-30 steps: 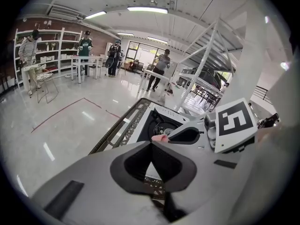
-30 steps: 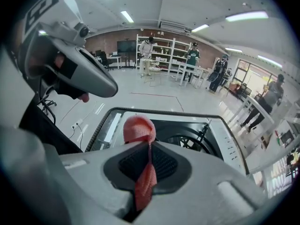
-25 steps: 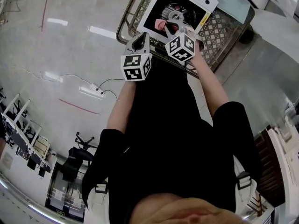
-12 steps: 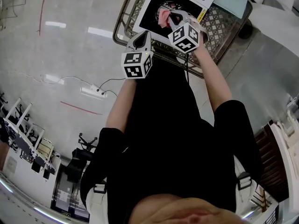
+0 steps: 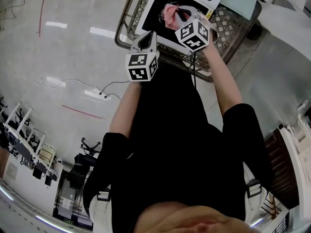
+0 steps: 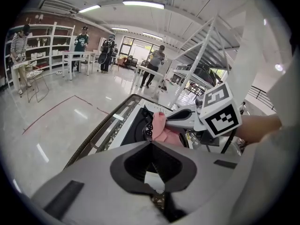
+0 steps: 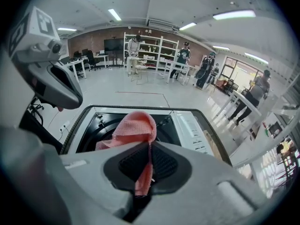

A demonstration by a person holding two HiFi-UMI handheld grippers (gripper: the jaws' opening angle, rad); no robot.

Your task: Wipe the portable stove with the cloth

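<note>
Jaws of right gripper (image 7: 149, 146) clamp pink cloth (image 7: 136, 124).

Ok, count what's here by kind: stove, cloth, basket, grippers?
White portable stove with black top: 1
Pink mesh cloth: 1
Metal wire basket: 1
Grey two-jaw grippers: 2 (left gripper, right gripper)
Total: 5

Cloth (image 5: 170, 13) hides burner of stove (image 5: 154, 9); panel print too small to read

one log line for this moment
step: wipe | right gripper: shut on pink cloth, over portable stove | left gripper: shut, empty, near stove
</note>
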